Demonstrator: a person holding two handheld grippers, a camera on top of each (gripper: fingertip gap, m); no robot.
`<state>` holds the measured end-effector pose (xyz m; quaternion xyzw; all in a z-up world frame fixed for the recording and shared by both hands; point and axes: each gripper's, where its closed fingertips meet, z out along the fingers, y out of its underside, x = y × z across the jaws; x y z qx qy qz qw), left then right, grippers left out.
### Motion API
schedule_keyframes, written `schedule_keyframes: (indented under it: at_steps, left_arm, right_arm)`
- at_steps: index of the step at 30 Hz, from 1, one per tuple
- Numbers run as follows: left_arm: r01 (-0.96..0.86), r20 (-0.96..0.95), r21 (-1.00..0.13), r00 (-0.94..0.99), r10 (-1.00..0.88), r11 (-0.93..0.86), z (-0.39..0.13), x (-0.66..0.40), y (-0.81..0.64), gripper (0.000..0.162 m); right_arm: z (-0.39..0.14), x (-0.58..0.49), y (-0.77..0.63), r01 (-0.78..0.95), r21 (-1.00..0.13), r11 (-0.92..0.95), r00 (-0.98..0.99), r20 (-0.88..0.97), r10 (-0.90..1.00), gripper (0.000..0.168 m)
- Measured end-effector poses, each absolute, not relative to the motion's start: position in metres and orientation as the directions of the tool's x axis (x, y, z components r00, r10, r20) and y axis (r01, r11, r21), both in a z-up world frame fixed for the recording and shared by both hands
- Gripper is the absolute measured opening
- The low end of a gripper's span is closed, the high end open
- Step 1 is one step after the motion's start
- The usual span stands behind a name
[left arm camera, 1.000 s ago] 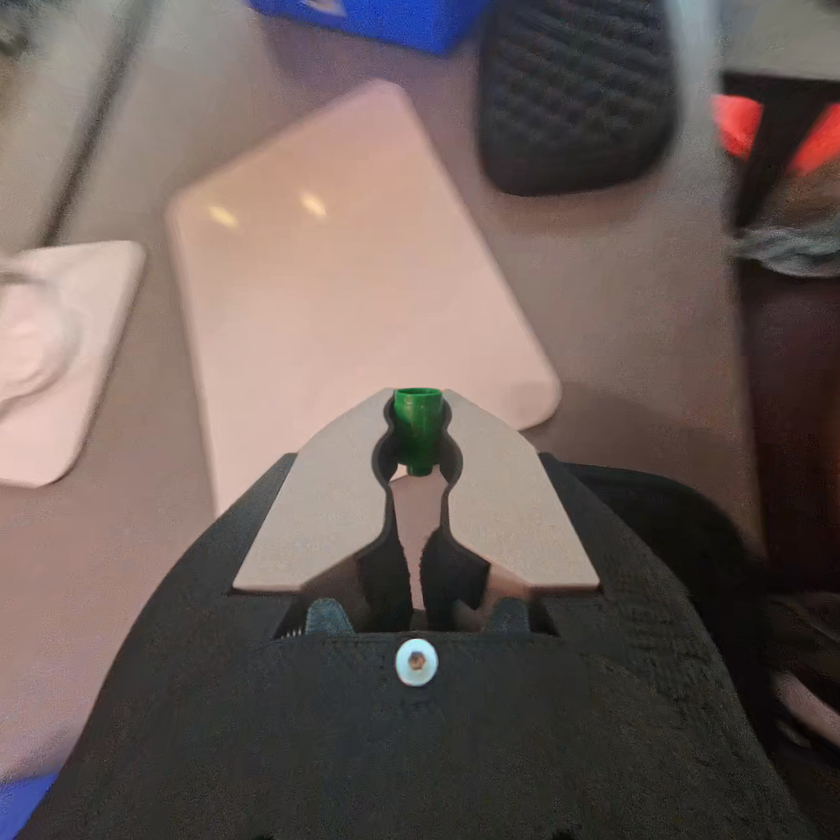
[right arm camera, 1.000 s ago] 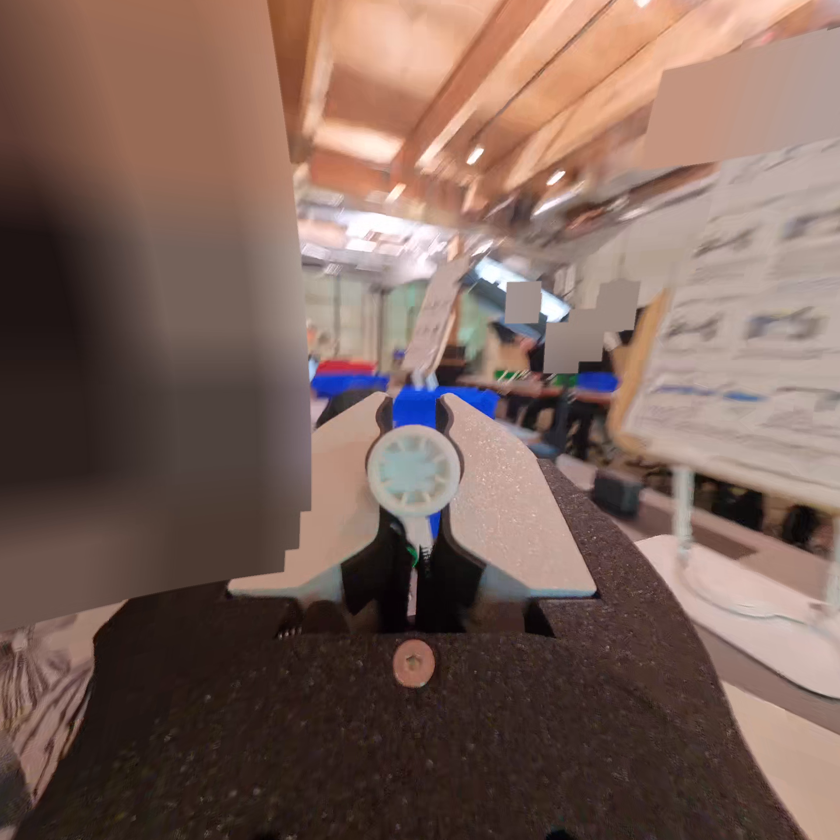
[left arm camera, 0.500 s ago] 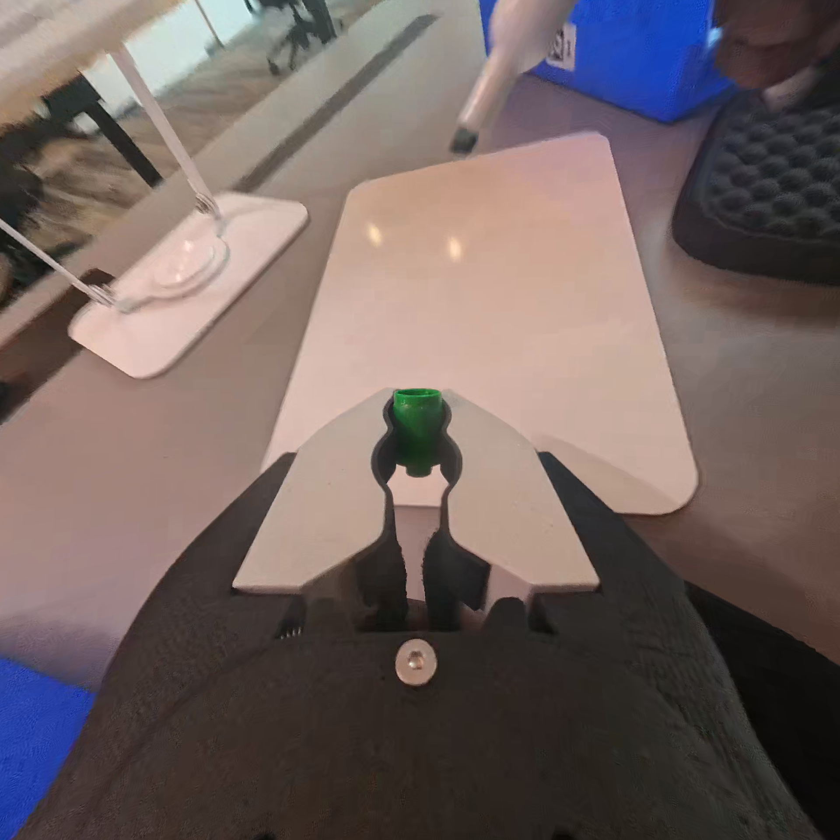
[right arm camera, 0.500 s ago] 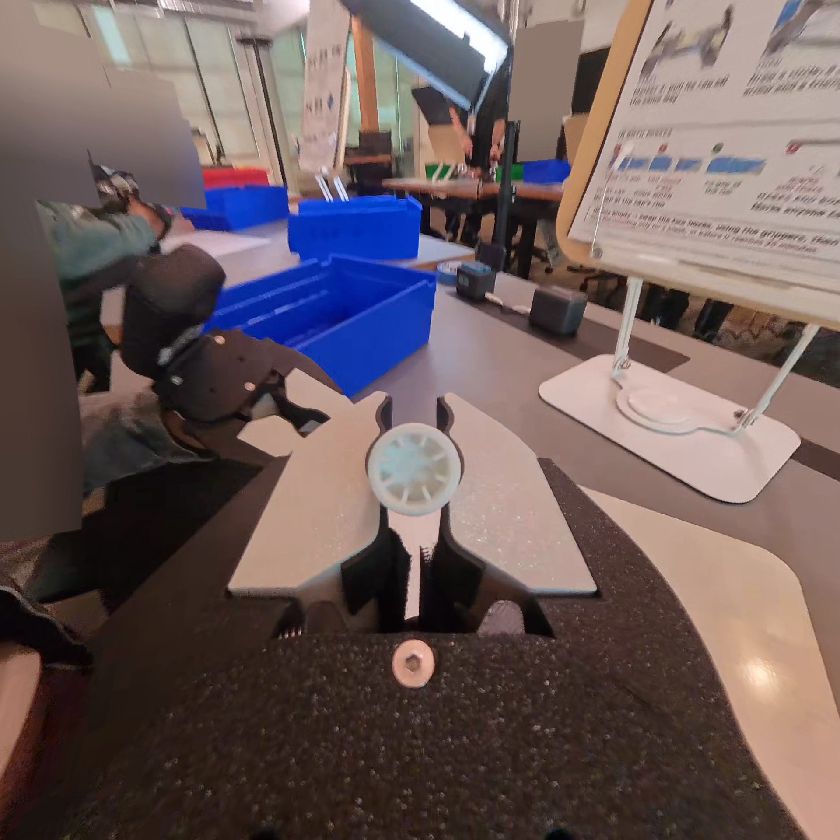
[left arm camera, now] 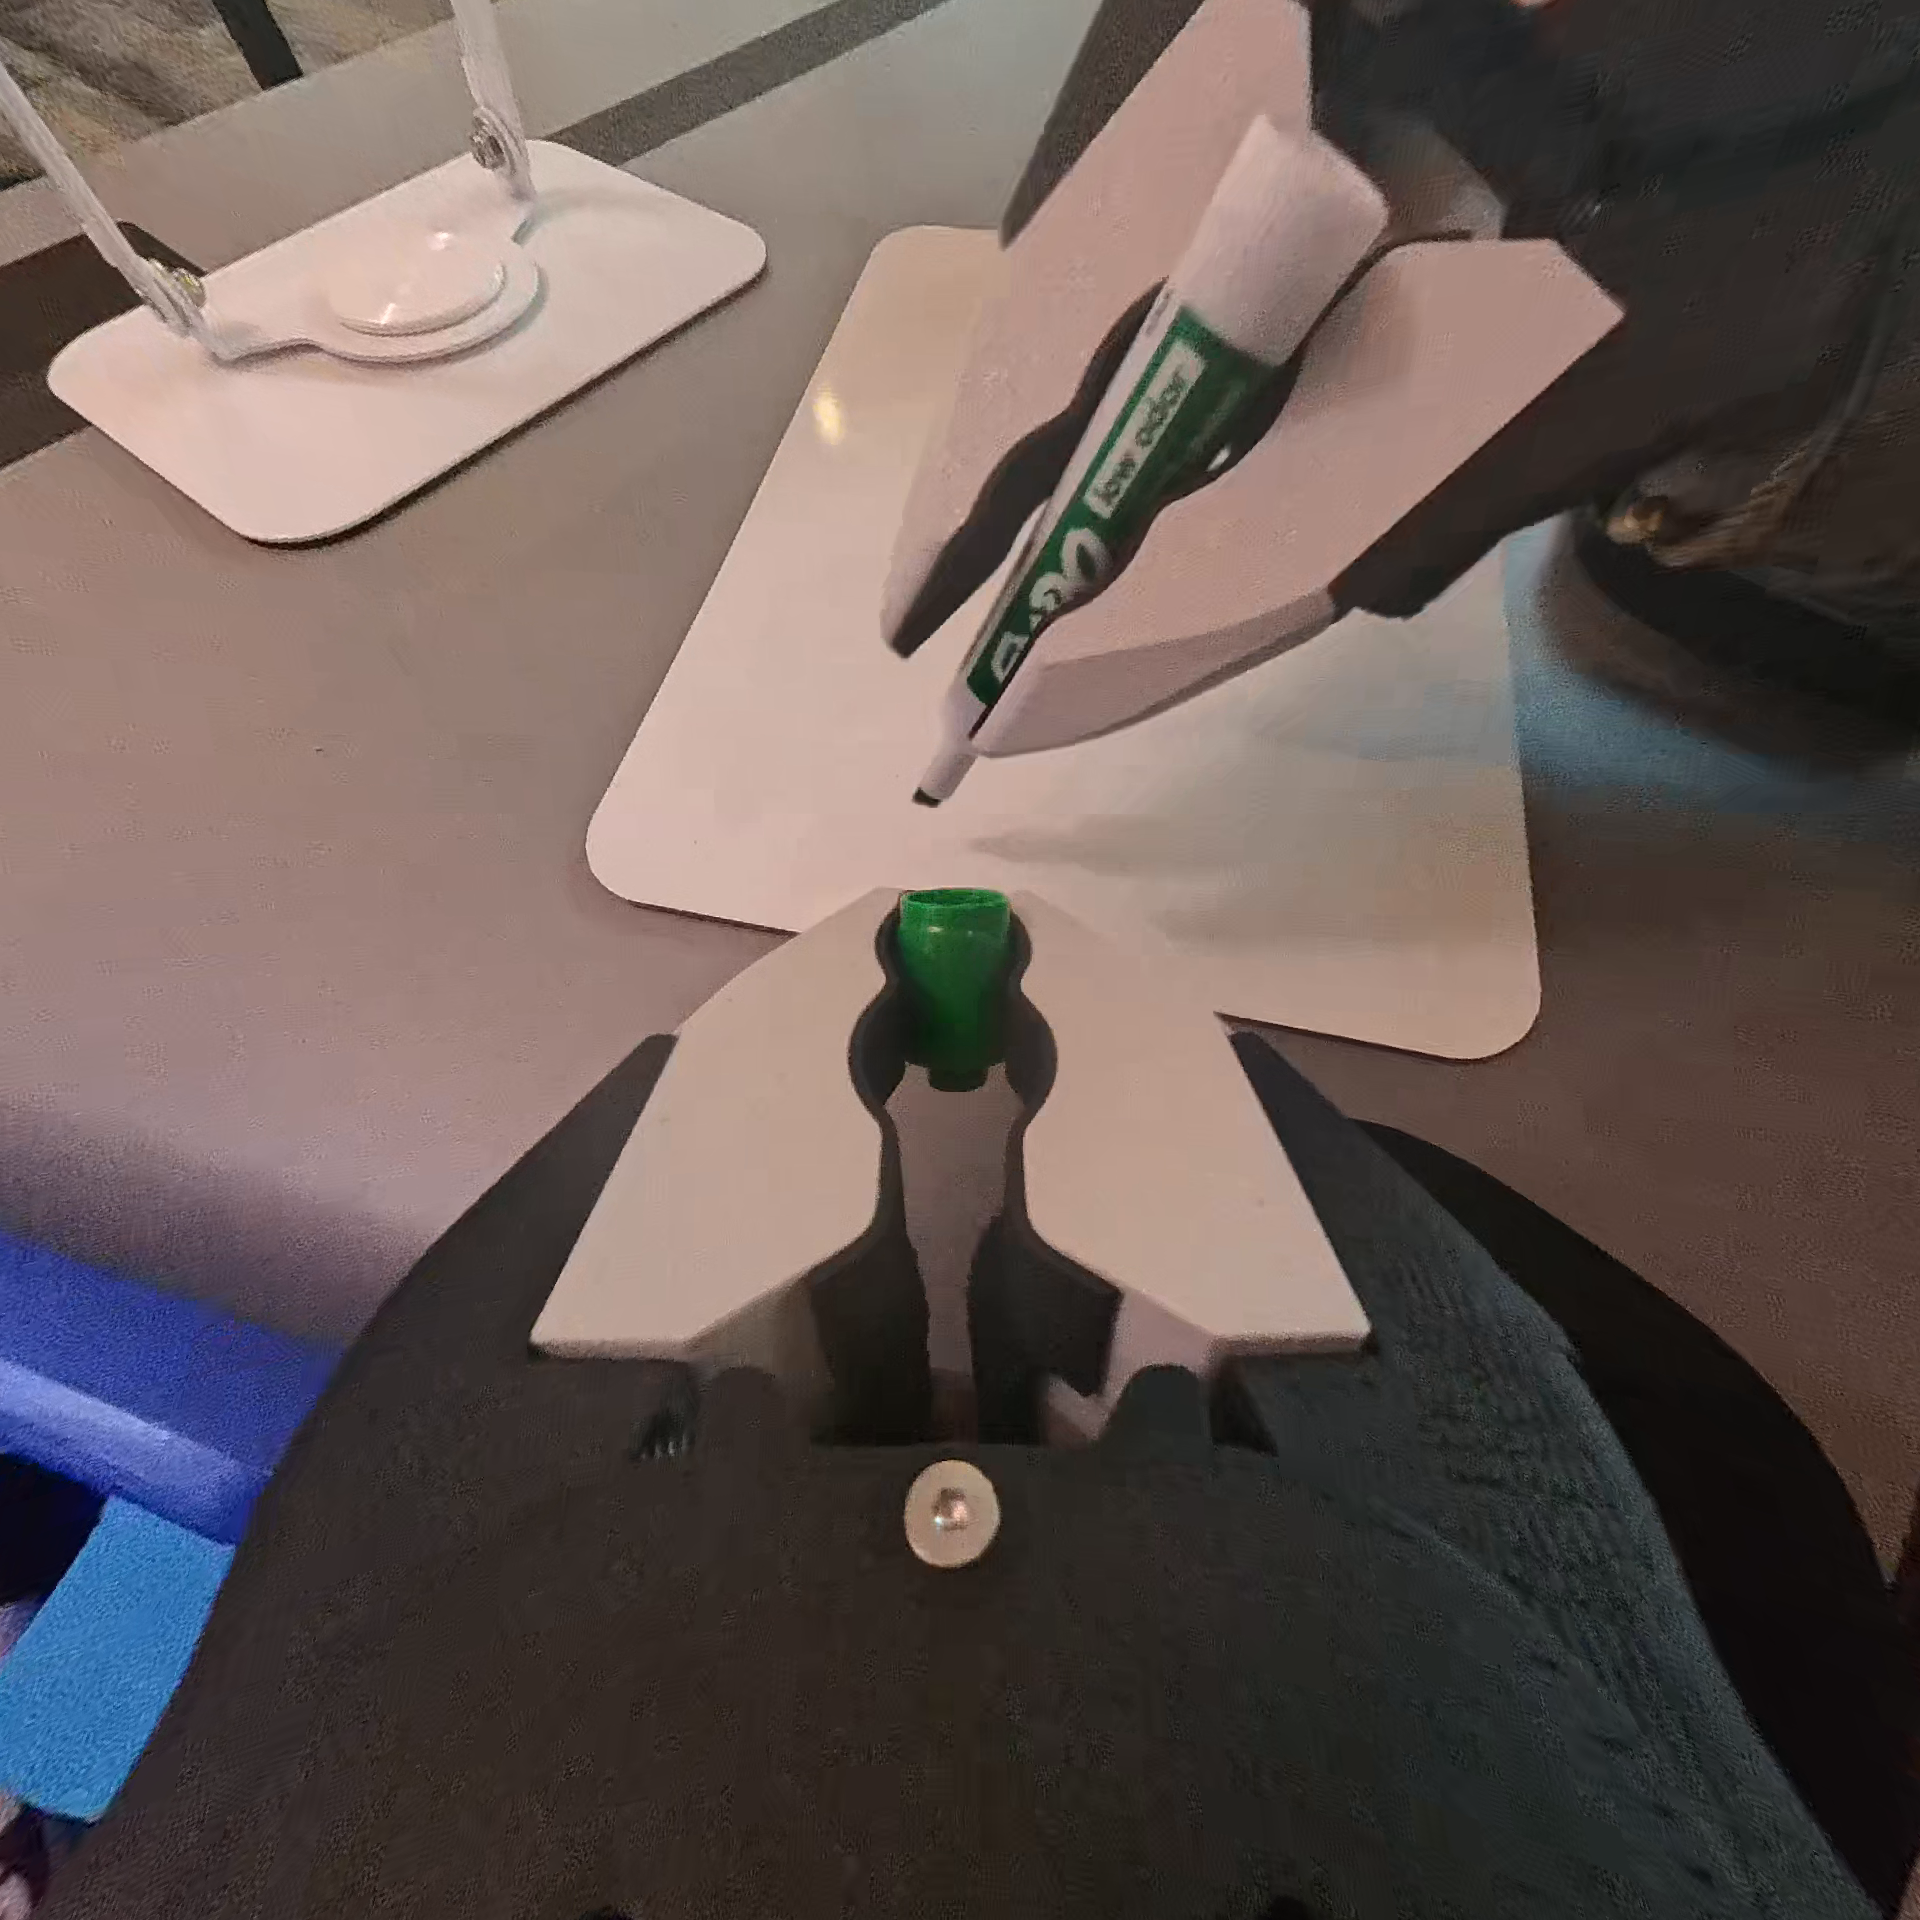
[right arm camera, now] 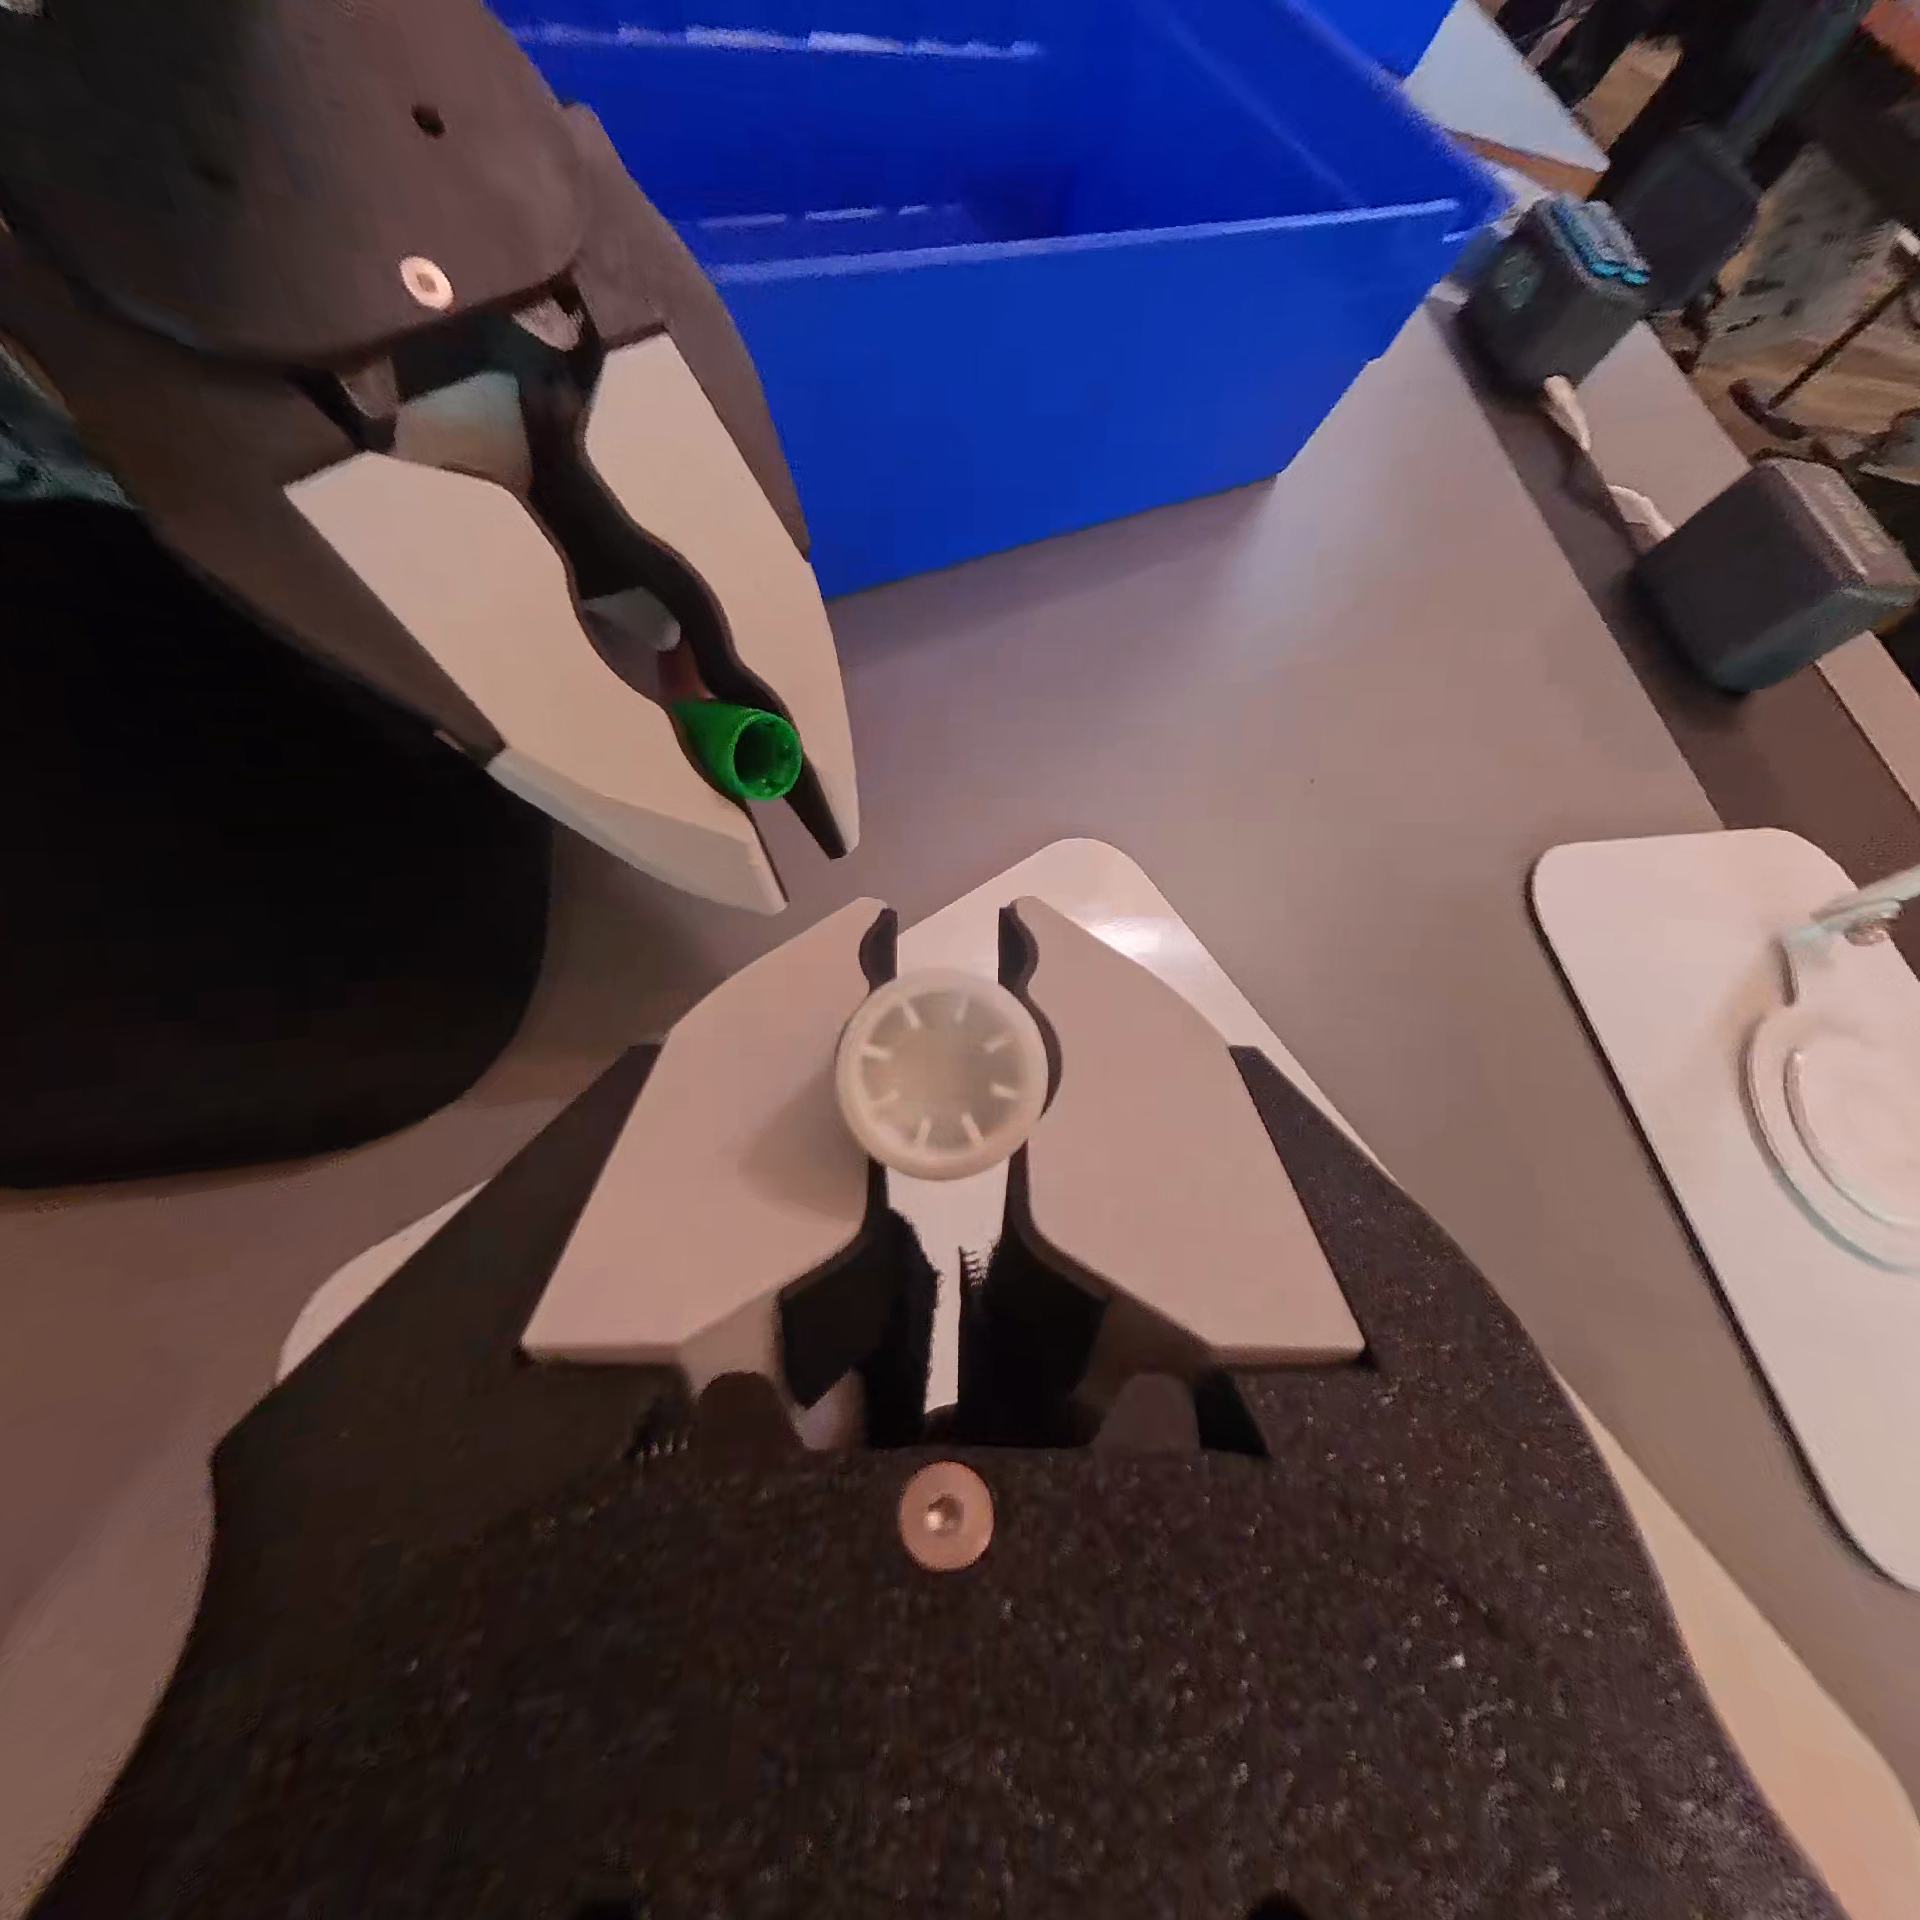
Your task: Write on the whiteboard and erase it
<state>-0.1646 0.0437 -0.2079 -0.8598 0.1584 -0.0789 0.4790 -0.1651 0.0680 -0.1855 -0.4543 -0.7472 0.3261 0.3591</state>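
A white whiteboard point(left arm camera: 1195, 831) lies flat on the grey table. My right gripper point(left arm camera: 951, 691) is shut on a green-and-white marker point(left arm camera: 1122, 457), uncapped and tilted down. Its dark tip point(left arm camera: 932, 793) is at the board's surface near the near-left corner; I cannot tell if it touches. In the right wrist view my right gripper point(right arm camera: 948, 920) shows the marker's white end point(right arm camera: 940, 1075) between its fingers, with the whiteboard point(right arm camera: 1132, 914) beneath. My left gripper point(left arm camera: 951, 914) is shut on the green marker cap point(left arm camera: 951, 987) just short of the board's near edge. It also shows in the right wrist view point(right arm camera: 805, 868), holding the cap point(right arm camera: 753, 753).
A white stand base point(left arm camera: 395, 343) sits left of the board and shows in the right wrist view point(right arm camera: 1714, 1091). A blue bin point(right arm camera: 1039, 364) stands behind my left gripper. Dark boxes point(right arm camera: 1766, 592) lie at the table's far side. A black padded object point(right arm camera: 208, 935) lies beside the board. My left and right fingertips are right by each other.
My right gripper swung down from facing the room and brought the marker tip to the board. My left gripper with the cap drew back toward the board's near edge.
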Motion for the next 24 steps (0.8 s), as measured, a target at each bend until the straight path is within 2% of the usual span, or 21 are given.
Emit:
schedule_keyframes:
  at_steps: [5,18,24]
  left_arm:
    - [-0.201,-0.010,-0.840,0.934,-0.356,-0.503,-0.211,-0.164,0.043,0.014]
    - [-0.238,-0.032,-0.825,0.925,-0.378,-0.512,-0.216,-0.160,0.042,0.014]
    - [-0.256,-0.042,-0.815,0.921,-0.388,-0.520,-0.219,-0.159,0.042,0.015]
  right_arm:
    - [-0.198,-0.174,0.066,0.464,-0.770,0.438,-0.394,0.263,0.881,0.019]
    - [-0.207,-0.143,0.068,0.539,-0.687,0.486,-0.408,0.291,0.865,0.019]
    - [-0.206,-0.156,0.086,0.518,-0.711,0.475,-0.379,0.307,0.873,0.019]
